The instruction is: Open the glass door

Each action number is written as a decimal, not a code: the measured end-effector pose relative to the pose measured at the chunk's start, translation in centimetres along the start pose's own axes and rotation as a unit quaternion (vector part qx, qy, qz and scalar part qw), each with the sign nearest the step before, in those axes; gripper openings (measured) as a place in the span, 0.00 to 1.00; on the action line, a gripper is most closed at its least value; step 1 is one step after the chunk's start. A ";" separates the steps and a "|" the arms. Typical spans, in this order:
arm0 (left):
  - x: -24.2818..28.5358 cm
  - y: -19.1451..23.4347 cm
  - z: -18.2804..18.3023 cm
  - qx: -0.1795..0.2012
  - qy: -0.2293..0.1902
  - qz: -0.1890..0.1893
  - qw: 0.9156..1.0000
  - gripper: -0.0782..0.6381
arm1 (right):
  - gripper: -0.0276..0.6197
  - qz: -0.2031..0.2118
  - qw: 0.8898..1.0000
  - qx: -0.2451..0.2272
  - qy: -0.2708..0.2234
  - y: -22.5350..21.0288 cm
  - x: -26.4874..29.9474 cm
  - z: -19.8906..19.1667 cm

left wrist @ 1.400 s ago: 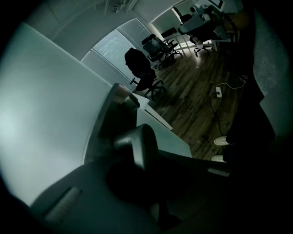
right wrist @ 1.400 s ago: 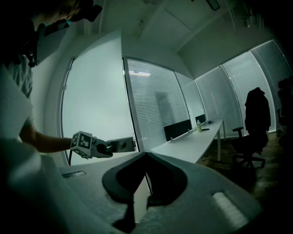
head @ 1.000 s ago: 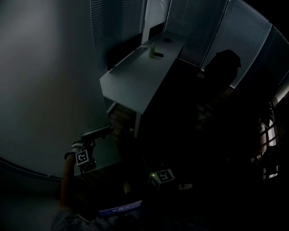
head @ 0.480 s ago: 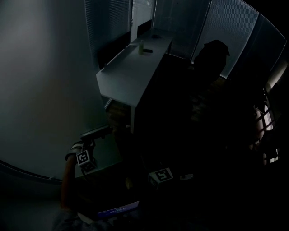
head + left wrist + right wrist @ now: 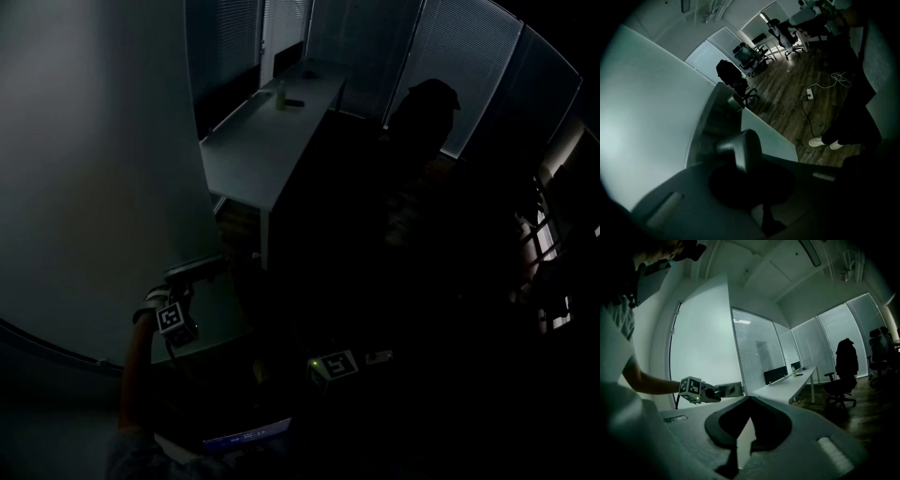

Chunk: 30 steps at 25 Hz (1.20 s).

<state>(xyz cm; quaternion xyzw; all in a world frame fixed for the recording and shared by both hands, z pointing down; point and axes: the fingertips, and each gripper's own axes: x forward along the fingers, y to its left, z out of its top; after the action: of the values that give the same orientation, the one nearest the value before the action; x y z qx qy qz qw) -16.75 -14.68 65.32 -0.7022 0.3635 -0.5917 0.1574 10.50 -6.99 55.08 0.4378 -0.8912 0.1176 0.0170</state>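
while the right gripper [image 5: 749,400] sits nearest with its jaws pressed together on nothing, the left gripper [image 5: 746,165] is clenched on the lever handle [image 5: 738,146] of the glass door [image 5: 647,117], the frosted panel at the near left. farther off stand a long white desk [image 5: 267,141] and, right of it, a dark chair [image 5: 846,364].

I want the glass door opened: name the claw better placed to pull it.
Left. The left claw grips the door handle; the right claw is shut, empty, clear of it.
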 end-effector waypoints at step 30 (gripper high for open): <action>-5.6 -7.2 0.7 0.026 -0.006 -0.013 1.000 0.11 | 0.05 -0.037 0.999 -0.002 0.005 0.3 -6.6 -2.1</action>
<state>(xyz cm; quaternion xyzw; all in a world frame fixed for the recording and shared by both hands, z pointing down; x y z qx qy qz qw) -13.92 -5.94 65.80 -0.7062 0.3377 -0.5986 0.1698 14.13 -1.23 56.14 0.4703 -0.8743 0.1173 0.0266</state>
